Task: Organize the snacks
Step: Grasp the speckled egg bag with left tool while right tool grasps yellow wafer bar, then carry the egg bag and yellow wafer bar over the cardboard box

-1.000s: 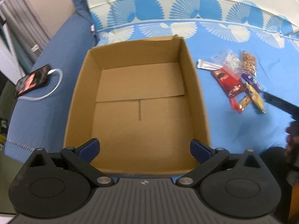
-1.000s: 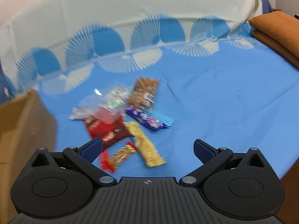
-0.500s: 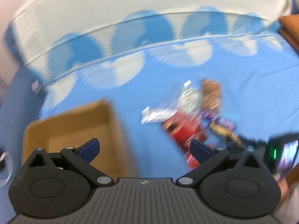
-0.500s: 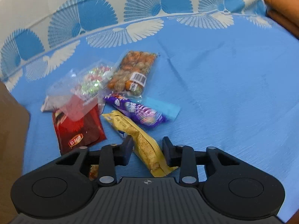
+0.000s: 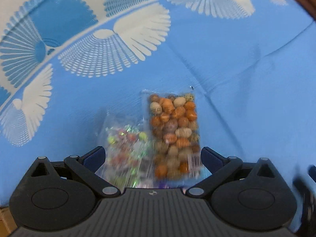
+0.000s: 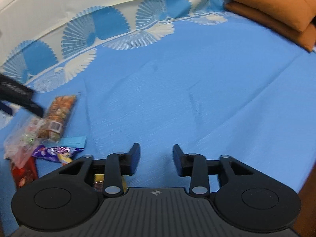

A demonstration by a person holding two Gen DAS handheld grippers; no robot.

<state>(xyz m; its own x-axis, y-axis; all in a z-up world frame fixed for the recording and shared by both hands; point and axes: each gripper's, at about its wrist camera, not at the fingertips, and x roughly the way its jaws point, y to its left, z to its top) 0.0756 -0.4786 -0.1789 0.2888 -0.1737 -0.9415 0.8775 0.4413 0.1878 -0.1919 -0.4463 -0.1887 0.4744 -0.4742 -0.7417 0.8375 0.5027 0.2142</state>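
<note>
Blue bedding [image 6: 197, 90] with white and blue fan prints covers the whole work surface, and orange cushions [image 6: 280, 6] sit at its far right corner. Taking the bag of coated nuts [image 5: 174, 136] as the landmark: it lies flat on the sheet, its long axis running straight away from the left gripper [image 5: 153, 156], barcode end nearest the tool and sealed top edge pointing toward the fan border. Just beside it, on its left and touching or slightly overlapping, lies a clear bag of small wrapped candies [image 5: 124, 148]. In the right wrist view, a purple wrapper [image 6: 54, 151], a yellow bar [image 6: 66, 159] and a red packet [image 6: 24, 174] lie on the near side of the nut bag, close together.

The left gripper hangs over the two bags with its fingers spread wide, straddling both, nothing held. The right gripper [image 6: 156, 160] sits well to the right of the nut bag over bare sheet, fingers part-way apart with nothing between them.

The nut bag looks light, its film thin, glossy and likely slippery, with loose lumpy contents that would shift under a squeeze. A pinch across its short width, near the middle or on the flat sealed edge, seems safest. Wide-open fingers risk catching the candy bag as well.
</note>
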